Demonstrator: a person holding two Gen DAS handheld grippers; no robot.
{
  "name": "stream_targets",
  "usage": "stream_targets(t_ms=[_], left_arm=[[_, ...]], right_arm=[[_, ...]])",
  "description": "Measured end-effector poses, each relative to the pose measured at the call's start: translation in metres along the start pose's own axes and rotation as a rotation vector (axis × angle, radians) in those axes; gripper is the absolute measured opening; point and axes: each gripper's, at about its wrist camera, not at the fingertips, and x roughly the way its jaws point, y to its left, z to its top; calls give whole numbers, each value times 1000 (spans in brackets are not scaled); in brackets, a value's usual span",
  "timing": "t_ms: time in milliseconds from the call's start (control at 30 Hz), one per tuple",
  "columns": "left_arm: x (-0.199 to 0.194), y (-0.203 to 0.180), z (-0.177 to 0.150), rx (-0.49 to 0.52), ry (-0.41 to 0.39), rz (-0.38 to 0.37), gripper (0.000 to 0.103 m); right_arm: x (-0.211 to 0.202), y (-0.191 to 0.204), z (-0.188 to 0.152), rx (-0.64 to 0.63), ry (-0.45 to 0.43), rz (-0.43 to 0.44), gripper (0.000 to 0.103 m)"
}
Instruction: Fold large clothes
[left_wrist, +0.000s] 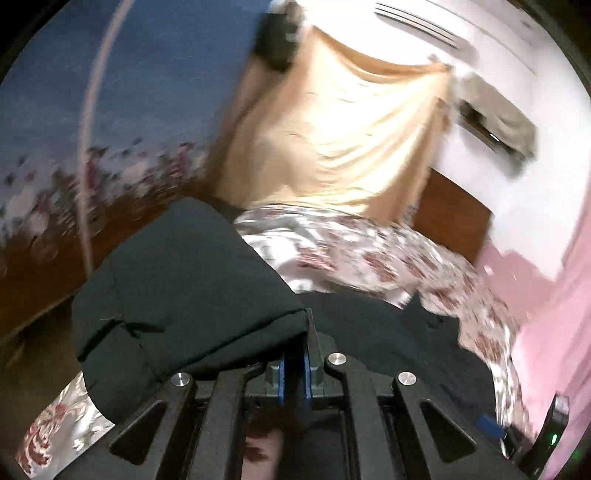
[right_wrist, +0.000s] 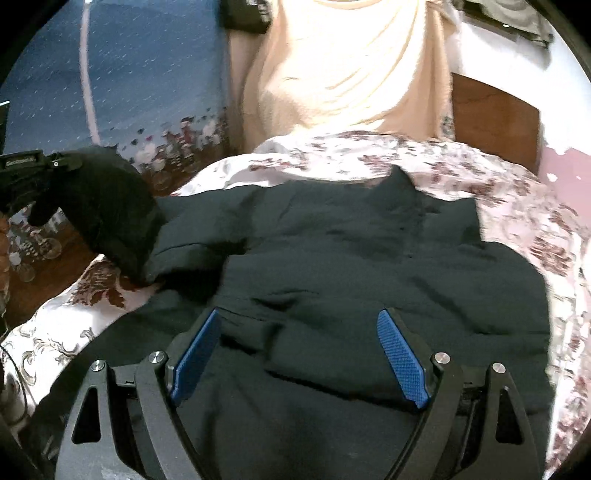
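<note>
Pinching a sleeve of the dark garment (right_wrist: 332, 258), the left tool (left_wrist: 294, 373) contrasts with the gaping, empty right tool (right_wrist: 299, 354).

Black garment (right_wrist: 332, 258) on a white bedspread (right_wrist: 517, 206) with maroon florals — beige cloth (right_wrist: 351, 66) behind, blue pads (right_wrist: 400, 358); the blurred curtain (right_wrist: 155, 74) looks blue.

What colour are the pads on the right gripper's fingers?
Blue, textured pads; the right wrist view shows them best.
</note>
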Motion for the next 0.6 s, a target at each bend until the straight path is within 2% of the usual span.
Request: stream_targets(t_ms=[133, 300, 467, 600], left_arm=[[2, -52, -11, 128, 28, -85, 7], [10, -119, -42, 275, 91, -205, 7], [24, -165, -78, 361, 171, -279, 7], [37, -185, -105, 404, 249, -317, 7]], right_arm=[[-20, -42, -12, 52, 1, -56, 83], [-37, -98, -36, 143, 3, -112, 83], [-42, -142, -56, 256, 6, -134, 83], [-37, -165, -73, 317, 13, -139, 83]])
